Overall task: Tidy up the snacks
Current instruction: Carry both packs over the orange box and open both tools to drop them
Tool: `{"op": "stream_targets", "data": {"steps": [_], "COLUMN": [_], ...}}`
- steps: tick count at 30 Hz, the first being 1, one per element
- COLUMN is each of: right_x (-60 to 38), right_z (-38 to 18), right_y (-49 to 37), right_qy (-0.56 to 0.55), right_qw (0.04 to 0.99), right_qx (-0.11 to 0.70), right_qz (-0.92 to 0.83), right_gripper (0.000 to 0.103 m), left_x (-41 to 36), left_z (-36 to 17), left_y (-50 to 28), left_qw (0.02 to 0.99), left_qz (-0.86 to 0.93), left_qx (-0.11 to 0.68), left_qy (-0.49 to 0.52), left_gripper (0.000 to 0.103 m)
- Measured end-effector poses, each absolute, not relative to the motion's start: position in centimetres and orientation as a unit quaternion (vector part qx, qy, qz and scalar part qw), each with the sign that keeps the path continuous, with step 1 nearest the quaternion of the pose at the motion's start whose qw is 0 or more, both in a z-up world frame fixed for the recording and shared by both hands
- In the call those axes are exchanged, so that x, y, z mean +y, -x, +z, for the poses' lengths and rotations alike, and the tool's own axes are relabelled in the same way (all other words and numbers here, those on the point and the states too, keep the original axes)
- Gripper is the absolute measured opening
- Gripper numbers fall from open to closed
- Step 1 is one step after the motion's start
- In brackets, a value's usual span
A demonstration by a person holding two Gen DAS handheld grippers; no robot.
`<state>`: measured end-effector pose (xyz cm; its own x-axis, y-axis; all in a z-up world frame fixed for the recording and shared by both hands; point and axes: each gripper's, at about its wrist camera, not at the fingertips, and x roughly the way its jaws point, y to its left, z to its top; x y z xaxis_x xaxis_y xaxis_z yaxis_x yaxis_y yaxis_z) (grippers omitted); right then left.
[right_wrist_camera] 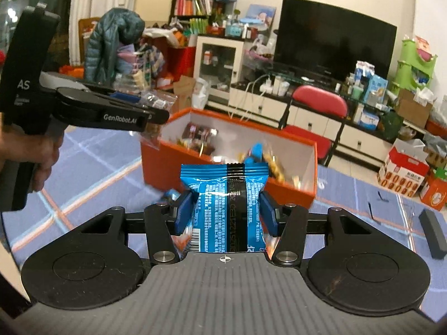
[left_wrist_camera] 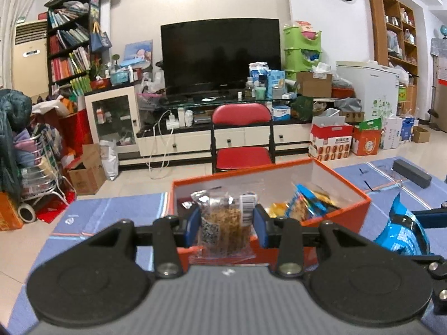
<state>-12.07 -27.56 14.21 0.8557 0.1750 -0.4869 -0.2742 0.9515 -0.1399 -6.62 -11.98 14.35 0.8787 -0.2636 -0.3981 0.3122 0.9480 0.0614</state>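
Observation:
My left gripper (left_wrist_camera: 226, 227) is shut on a clear packet of brown snack (left_wrist_camera: 225, 223), held above the near wall of the orange box (left_wrist_camera: 346, 209). The box (right_wrist_camera: 232, 164) has white inner walls and holds several snack packets. My right gripper (right_wrist_camera: 225, 213) is shut on a blue snack packet (right_wrist_camera: 223, 206), lifted off the blue tablecloth just short of the box. In the left wrist view the blue packet (left_wrist_camera: 399, 231) shows at the right edge. In the right wrist view the left gripper (right_wrist_camera: 152, 111), with a hand (right_wrist_camera: 42, 153) on its handle, hovers at the box's left end with the clear packet (right_wrist_camera: 156, 100).
A blue striped cloth (left_wrist_camera: 117, 212) covers the table. A dark grey block (right_wrist_camera: 433, 231) and small black bits lie on the cloth to the right. Behind the table stand a red folding chair (left_wrist_camera: 241, 136), a TV stand with a TV (left_wrist_camera: 220, 55) and cardboard boxes on the floor.

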Motion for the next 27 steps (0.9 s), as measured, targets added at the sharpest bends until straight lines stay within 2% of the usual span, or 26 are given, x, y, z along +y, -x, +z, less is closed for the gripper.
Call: {"op": "stream_targets", "data": {"steps": [12,27], "right_x": [-25.9,-25.2], "right_z": [18.6,17.4], "right_y": [0.9,-6.0], "right_qy": [0.087,0.097], "right_qw": [0.963,0.956], "right_qx": [0.227,0.259], "right_qz": [0.112,0.1], "right_gripper": [0.037,0.037], "left_x": [-12.1,-12.5], "left_z": [17.2,15.9], "left_y": [-1.0,-5.2], "left_qw": [0.965,0.96], "left_qz": [-0.13,-0.127], "left_qx": [0.223,0.247], "left_qy": [-0.049,-0.045], "left_gripper": [0.04,0.041]}}
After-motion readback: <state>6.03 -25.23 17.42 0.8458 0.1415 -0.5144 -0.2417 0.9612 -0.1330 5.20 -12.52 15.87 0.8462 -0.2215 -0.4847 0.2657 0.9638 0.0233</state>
